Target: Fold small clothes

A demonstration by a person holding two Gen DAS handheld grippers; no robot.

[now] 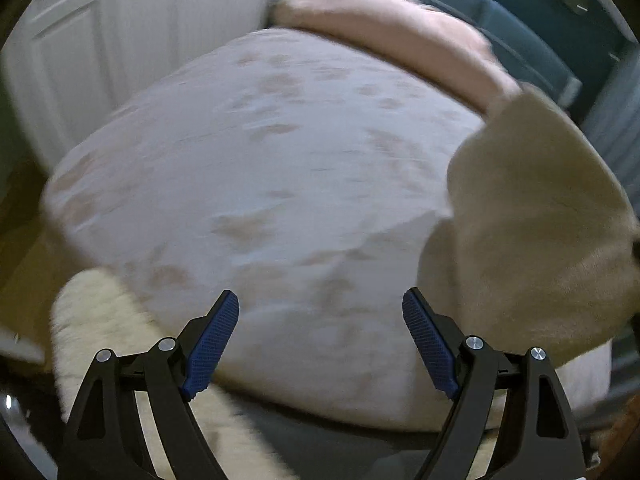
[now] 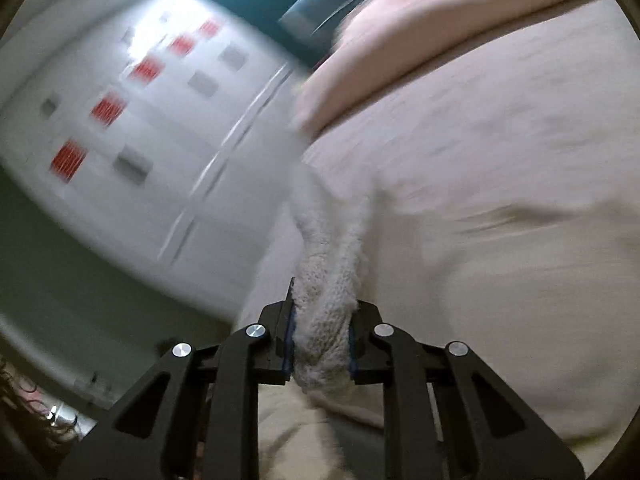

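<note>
Left wrist cam: looks steeply down along its fingers (image 1: 224, 344), above the bed (image 1: 280, 168), foot edge near. Right wrist cam: tilted, close over bed (image 2: 500, 200), wall behind. Shared: bedspread, pink pillow (image 1: 400, 36) (image 2: 420, 24).

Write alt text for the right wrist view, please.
The right gripper is clamped on a bunched cream fleecy garment that trails away over a pale bedspread. A pink pillow lies beyond, and a white cupboard stands blurred at left.
</note>
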